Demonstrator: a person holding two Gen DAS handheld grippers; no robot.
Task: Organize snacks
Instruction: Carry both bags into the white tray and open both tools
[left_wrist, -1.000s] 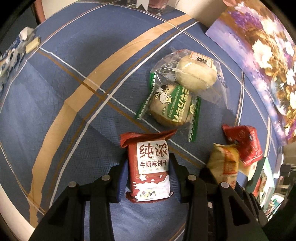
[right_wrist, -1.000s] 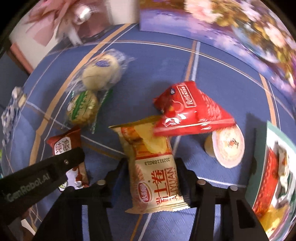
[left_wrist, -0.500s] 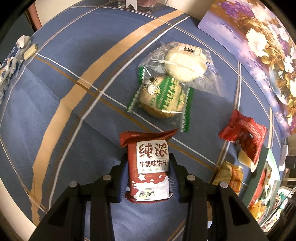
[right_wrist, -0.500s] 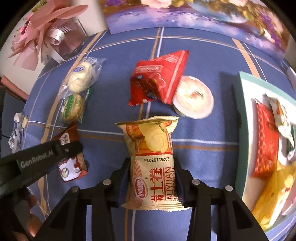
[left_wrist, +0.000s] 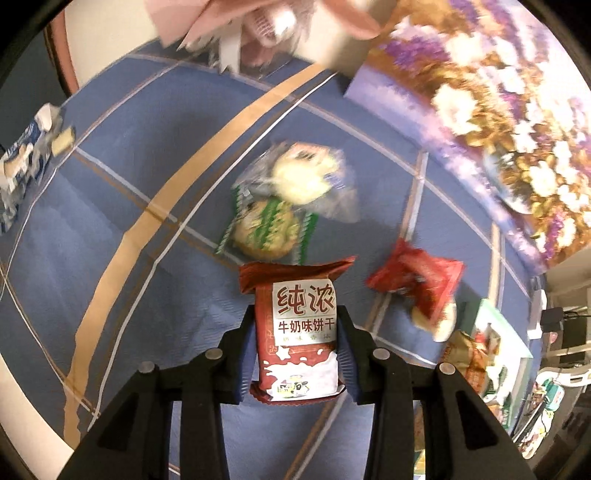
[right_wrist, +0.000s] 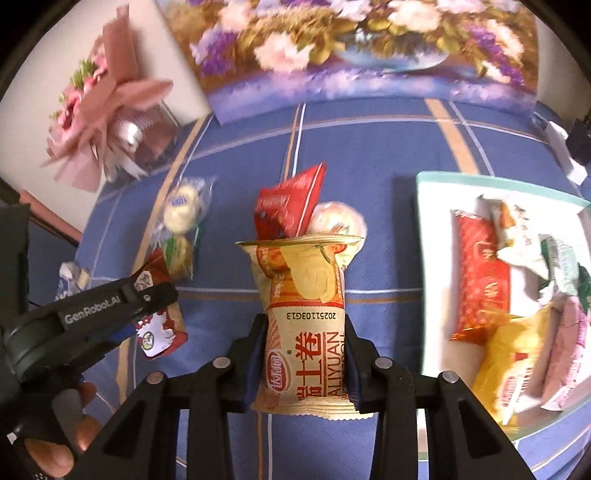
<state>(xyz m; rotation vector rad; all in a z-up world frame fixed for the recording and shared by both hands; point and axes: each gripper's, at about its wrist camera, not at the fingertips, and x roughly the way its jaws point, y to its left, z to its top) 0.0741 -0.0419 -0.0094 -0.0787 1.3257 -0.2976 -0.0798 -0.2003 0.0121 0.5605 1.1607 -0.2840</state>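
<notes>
1. The left gripper is clamped on a red milk biscuit packet, one finger pressed to each long side, the packet held above the blue plaid tablecloth.
2. The right gripper is clamped the same way on a yellow potato-chip packet, just left of the white tray.
3. The tray holds several snack packets, among them a long red one and a yellow one.
4. Left of the tray on the cloth lie a red triangular packet overlapping a round jelly cup.
5. Farther left of the tray, a pale wrapped pastry touches a green-wrapped cake.
6. A floral painting stands behind the tray.
</notes>
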